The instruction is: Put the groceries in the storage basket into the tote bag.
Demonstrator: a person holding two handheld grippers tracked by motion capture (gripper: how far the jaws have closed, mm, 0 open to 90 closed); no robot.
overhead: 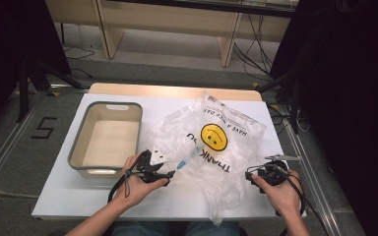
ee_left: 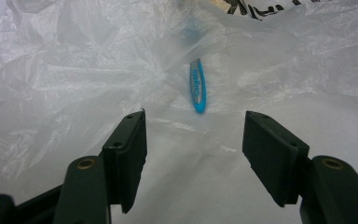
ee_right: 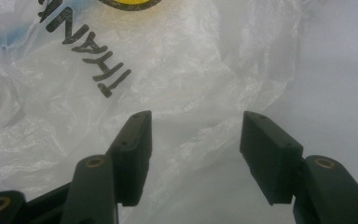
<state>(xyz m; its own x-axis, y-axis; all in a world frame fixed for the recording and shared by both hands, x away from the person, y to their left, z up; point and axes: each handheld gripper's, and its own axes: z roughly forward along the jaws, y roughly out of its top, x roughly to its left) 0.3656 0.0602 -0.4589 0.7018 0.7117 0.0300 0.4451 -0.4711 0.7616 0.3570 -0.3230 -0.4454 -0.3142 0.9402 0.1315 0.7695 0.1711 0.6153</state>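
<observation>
A white table stands on a grey floor, a wooden bench beyond it. A crumpled clear plastic bag, printed with a yellow smiley and "THANK YOU", lies across the table's middle and right, just beside an empty grey bin at the left. A blue toothbrush lies half inside the bag, its handle sticking out toward the left gripper. That gripper's jaws stand wide apart over the plastic, holding nothing. The right gripper, at the bag's right edge, is likewise spread wide, with only loose plastic beneath it.
</observation>
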